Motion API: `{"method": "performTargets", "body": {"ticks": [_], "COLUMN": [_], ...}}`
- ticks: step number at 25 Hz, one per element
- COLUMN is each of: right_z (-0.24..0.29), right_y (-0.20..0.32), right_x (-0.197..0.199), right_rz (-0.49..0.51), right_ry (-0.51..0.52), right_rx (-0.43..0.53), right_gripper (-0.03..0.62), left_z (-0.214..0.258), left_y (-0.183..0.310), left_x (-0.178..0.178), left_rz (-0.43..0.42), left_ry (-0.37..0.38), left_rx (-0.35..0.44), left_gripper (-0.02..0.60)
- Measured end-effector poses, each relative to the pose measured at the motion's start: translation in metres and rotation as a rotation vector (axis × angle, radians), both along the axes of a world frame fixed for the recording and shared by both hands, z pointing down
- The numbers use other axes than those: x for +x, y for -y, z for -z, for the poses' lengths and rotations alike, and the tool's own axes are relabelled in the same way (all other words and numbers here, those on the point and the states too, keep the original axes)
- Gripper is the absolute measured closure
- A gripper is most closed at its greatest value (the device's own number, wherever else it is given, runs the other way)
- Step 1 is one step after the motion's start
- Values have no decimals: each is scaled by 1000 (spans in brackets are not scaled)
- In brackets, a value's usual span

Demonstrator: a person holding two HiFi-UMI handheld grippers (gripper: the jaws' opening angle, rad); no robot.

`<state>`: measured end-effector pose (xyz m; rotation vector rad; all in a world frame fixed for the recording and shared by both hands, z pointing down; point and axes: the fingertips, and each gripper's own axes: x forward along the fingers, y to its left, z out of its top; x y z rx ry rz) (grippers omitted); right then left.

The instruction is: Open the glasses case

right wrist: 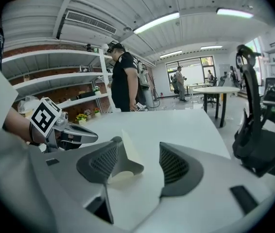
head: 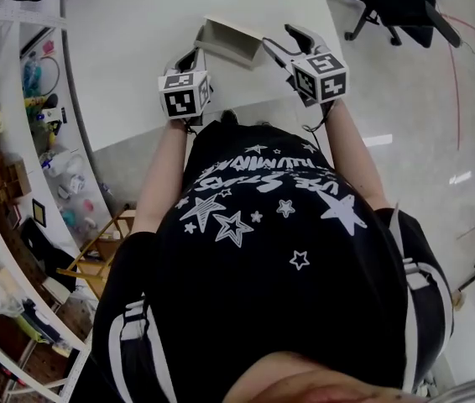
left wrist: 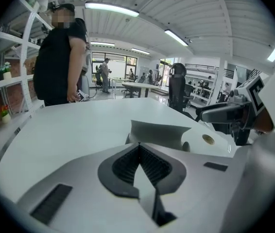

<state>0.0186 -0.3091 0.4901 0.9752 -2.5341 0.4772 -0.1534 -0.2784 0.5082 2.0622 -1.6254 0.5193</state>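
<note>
The pale grey glasses case (head: 231, 42) lies near the front edge of the white table (head: 137, 23), its lid flap raised. My left gripper (head: 197, 51) is at the case's left end. In the left gripper view its jaws (left wrist: 138, 145) are closed tip to tip right at the case's near edge (left wrist: 159, 131), apparently pinching it. My right gripper (head: 278, 40) is at the case's right end and stands open. In the right gripper view, the cream lid flap (right wrist: 128, 154) stands between its jaws (right wrist: 140, 149), close to the left pad (right wrist: 101, 161).
A person in black (left wrist: 60, 57) stands at the table's far side beside wall shelves (head: 19, 141). A black office chair (head: 397, 2) sits on the floor off the table's right edge. More desks and people are far behind.
</note>
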Motion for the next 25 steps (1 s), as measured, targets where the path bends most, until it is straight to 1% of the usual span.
{"method": "performTargets", "body": {"ticks": [2,4,5,9,13,15,18,22,25], "right_z": [5,10,14,28,35,37,38,36,30], "right_y": [-5,-11,-14,-26,-36,-40,-44,-46,-49], "right_x": [3,8,11,22,26,27,32,43,46], "right_rz": [25,53,67,117,148,149,129,108,96], "right_ry": [13,25,32,63,91,91,96,106,108], "right_rx": [12,26,34,68,90,102,109,94,82], "right_gripper": [316,316,326,381,449,498,554,585,585], "left_z": [12,27,36,69,87,91,96,103,107], "left_y": [-8,-17,-22,-44,-66,-75,-79,-70,-67], "left_x": [4,10,14,29,44,49,58,73,84], "left_rz": [37,71,88,152,188,193,181,153,126], "left_ry": [-12,-22,-26,-42,-54,-54,-55,-67,-75], "left_rx": [34,81,108,198,236,239,242,256,271], "left_gripper": [569,569,569,569,569,569,569,569,569]}}
